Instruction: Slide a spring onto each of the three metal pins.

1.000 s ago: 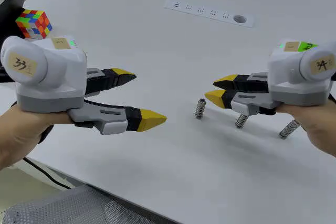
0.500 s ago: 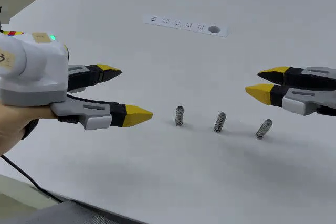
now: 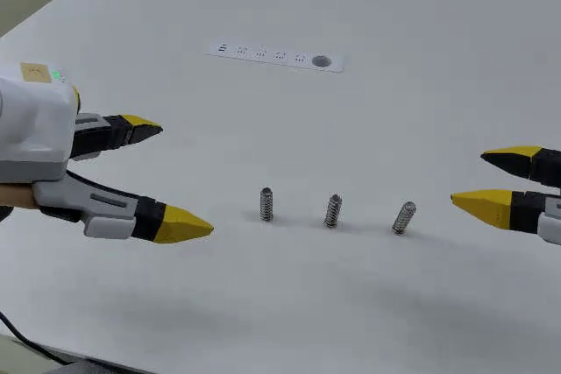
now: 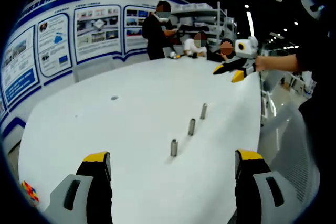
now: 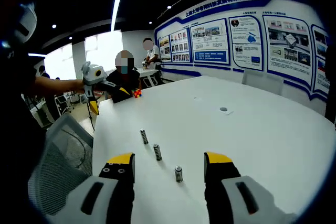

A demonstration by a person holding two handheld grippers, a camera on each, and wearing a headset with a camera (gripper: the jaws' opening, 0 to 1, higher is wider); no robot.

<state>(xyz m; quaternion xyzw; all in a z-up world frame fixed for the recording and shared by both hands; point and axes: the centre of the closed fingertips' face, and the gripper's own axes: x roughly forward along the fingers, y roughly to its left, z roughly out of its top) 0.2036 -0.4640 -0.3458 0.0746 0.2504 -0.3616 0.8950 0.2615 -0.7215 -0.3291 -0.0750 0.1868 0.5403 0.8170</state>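
Left side: my left gripper [image 3: 180,179] hangs over the worktop [image 3: 394,85], off the left end of the row. Its jaws are released and spread wide, with nothing between them.
Right side: my right gripper [image 3: 472,179] comes in at the right edge of the head view, with its yellow tips pointing left toward the row. Its jaws are released with a clear gap, and nothing is held.
Springs: there are three, standing in a row on the white worktop between my two grippers, and neither gripper touches them. They are the left spring [image 3: 267,204], middle spring [image 3: 333,210] and right spring [image 3: 404,217].
Spacing: each is apart from its neighbour, and none touch.
Attitude: the left spring stands upright. The middle spring and right spring lean slightly.
Pins: the coils cover them, so I cannot tell whether a pin sits inside each.
Left gripper view: the row runs away from my jaws, and the nearest spring is about centred between the tips.
Right gripper view: the nearest spring also sits between the tips.
Background: a socket strip [image 3: 276,53] is set flush in the worktop, behind the row and well apart from it.
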